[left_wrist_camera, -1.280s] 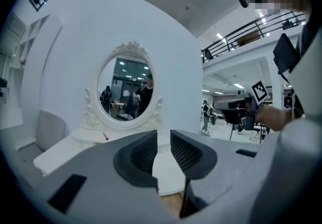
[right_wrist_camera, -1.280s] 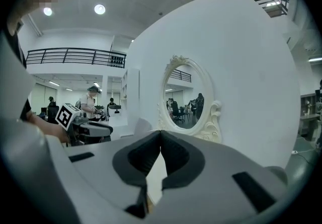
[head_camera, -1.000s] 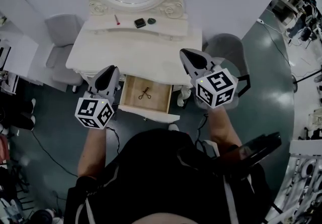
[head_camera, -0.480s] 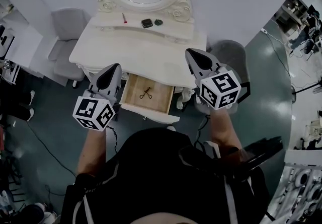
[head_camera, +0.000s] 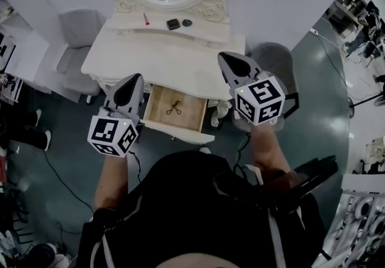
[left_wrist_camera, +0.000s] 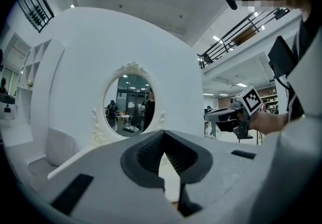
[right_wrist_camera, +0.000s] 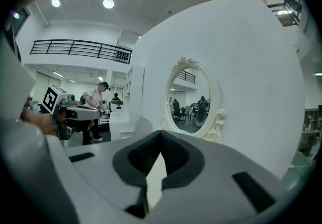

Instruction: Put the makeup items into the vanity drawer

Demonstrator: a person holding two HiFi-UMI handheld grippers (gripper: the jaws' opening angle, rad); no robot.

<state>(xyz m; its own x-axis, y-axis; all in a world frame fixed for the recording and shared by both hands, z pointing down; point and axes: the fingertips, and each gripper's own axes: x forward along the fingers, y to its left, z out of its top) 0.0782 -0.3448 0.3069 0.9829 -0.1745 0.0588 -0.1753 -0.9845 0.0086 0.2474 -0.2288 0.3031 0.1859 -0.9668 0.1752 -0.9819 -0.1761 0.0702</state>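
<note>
Head view: open light-wood drawer (head_camera: 191, 117), dark scissor-shaped curler (head_camera: 174, 107) inside. The left tool (head_camera: 133, 81) is just beside its left edge, the right tool (head_camera: 225, 59) over the white vanity counter (head_camera: 162, 59)'s right edge. Red stick (head_camera: 145, 18) and black square compact (head_camera: 173, 24) sit on the back ledge, well apart from both tools.
Left gripper view: left tool (left_wrist_camera: 163, 135) closed, empty.
Right gripper view: right tool (right_wrist_camera: 161, 135) closed, empty.

Readable words: we find none in any view.
Readable numbers: none.
Brand names: none that we can make out.
Left marker cube (head_camera: 112, 134), on the left gripper (head_camera: 133, 79): its faces carry black-and-white square code patterns, made of blocks, with no letters or digits.
Right marker cube (head_camera: 260, 100), on the right gripper (head_camera: 224, 56): it has the same kind of block patterns, again with no letters or digits.
Makeup items (head_camera: 173, 24) on the vanity shelf (head_camera: 207, 29): too small for us to tell whether they bear any print.
Hall behind the vanity: we can read no sign there.
</note>
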